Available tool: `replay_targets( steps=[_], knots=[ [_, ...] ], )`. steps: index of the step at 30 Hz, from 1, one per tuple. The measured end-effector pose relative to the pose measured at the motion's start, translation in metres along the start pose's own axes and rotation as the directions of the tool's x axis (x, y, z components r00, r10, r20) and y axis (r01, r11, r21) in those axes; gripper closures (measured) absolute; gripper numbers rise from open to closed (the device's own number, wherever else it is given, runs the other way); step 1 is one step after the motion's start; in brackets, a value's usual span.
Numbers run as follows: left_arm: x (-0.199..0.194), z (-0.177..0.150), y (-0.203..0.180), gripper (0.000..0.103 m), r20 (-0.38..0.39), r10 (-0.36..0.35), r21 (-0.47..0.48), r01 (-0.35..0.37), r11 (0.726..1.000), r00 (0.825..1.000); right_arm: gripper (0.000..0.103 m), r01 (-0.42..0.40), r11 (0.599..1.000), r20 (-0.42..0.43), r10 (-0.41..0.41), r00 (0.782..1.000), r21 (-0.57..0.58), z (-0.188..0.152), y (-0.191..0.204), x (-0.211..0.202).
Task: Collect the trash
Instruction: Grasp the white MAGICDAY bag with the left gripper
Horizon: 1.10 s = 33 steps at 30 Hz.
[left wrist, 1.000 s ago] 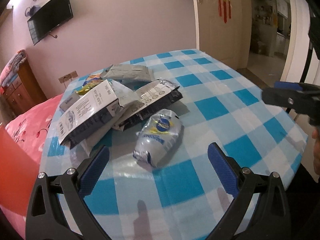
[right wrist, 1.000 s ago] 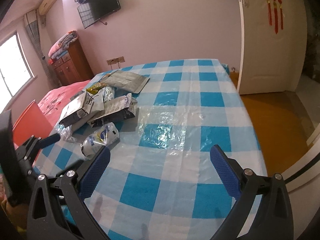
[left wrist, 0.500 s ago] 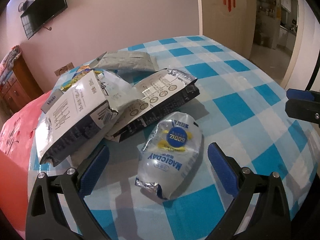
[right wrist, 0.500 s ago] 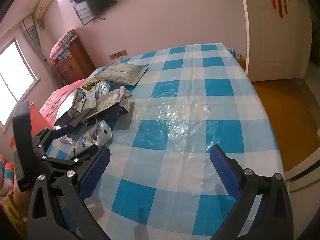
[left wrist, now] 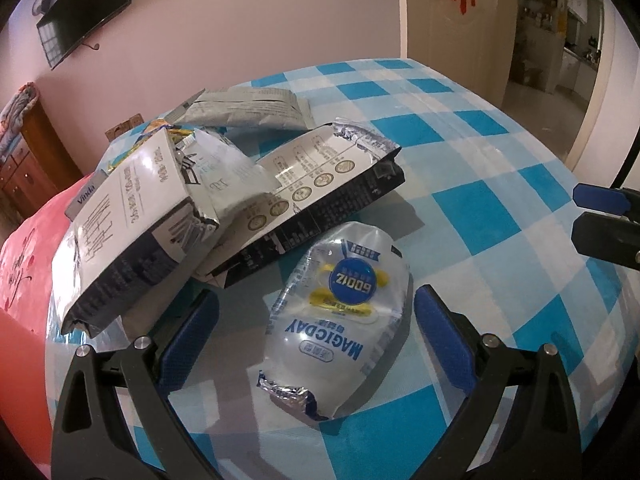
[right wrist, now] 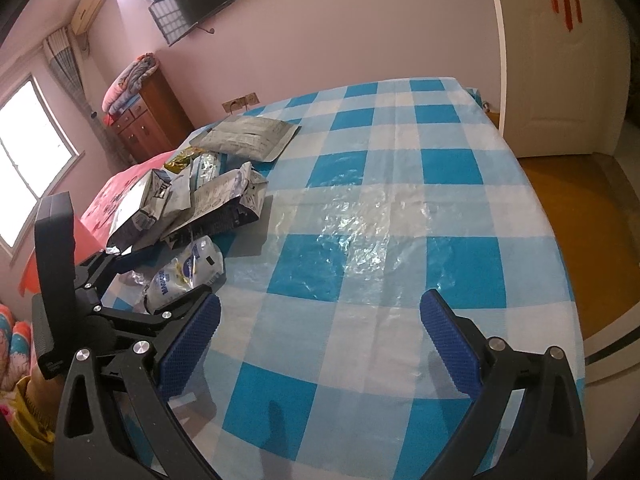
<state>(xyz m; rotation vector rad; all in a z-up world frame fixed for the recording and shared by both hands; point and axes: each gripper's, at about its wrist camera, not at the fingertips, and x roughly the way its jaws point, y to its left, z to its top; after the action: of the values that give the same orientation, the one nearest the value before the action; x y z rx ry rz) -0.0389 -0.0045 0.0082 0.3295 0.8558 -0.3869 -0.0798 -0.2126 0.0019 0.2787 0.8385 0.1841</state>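
A clear MAGICDAY wrapper lies on the blue-checked tablecloth, between the fingers of my open left gripper, which does not touch it. Behind it lies a pile of empty foil bags: a black-and-silver bag, a white-and-navy bag and a grey flat pouch. My right gripper is open and empty over bare tablecloth. In the right wrist view the wrapper and the left gripper are at the left.
A pink bed lies left of the table. A wooden dresser stands by the far wall. A white door and wooden floor are to the right, past the table's edge. The right gripper's fingers show at right.
My left gripper has moved forward and down, so the MAGICDAY wrapper now lies between its fingers. My right gripper has shifted slightly and stays open.
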Motion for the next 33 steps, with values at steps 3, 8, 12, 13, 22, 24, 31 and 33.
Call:
replay_targets(
  steps=[3, 8, 12, 13, 22, 24, 31, 33],
  knots=[
    [0.001, 0.0, -0.001, 0.023, -0.005, -0.022, -0.023, 0.022, 1.0, 1.0, 0.004, 0.001, 1.0, -0.003, -0.001, 1.0, -0.001, 0.0, 0.0, 0.002],
    [-0.001, -0.003, 0.0, 0.034, -0.015, -0.049, -0.073, 0.048, 0.996, 0.999, 0.004, 0.0, 1.0, -0.005, 0.0, 1.0, 0.002, 0.0, 0.0, 0.003],
    [-0.004, -0.006, -0.001, 0.039, -0.021, -0.044, -0.095, 0.042, 0.995, 0.999, 0.004, -0.004, 1.0, -0.01, 0.004, 1.0, 0.005, 0.0, 0.002, 0.005],
    [-0.006, -0.007, -0.001, 0.04, -0.02, -0.047, -0.106, 0.045, 0.993, 0.999, 0.004, -0.004, 1.0, -0.01, 0.004, 1.0, 0.004, 0.0, 0.003, 0.006],
    [-0.02, -0.02, 0.013, 0.04, -0.006, -0.085, -0.203, 0.082, 0.976, 0.996, 0.004, -0.017, 1.0, -0.026, 0.016, 1.0, -0.019, 0.002, 0.014, 0.007],
    [-0.027, -0.025, 0.016, 0.04, 0.003, -0.085, -0.215, 0.083, 0.973, 0.996, 0.004, -0.015, 0.999, -0.025, 0.015, 1.0, -0.034, 0.001, 0.019, 0.006],
    [-0.054, -0.043, 0.03, 0.04, 0.037, -0.046, -0.246, 0.054, 0.968, 0.998, 0.004, -0.077, 0.996, -0.057, 0.074, 0.996, -0.053, 0.001, 0.04, 0.011],
    [-0.061, -0.05, 0.036, 0.04, 0.036, -0.031, -0.257, 0.039, 0.966, 0.999, 0.004, -0.104, 0.992, -0.067, 0.099, 0.993, -0.067, 0.001, 0.05, 0.013]
  ],
)
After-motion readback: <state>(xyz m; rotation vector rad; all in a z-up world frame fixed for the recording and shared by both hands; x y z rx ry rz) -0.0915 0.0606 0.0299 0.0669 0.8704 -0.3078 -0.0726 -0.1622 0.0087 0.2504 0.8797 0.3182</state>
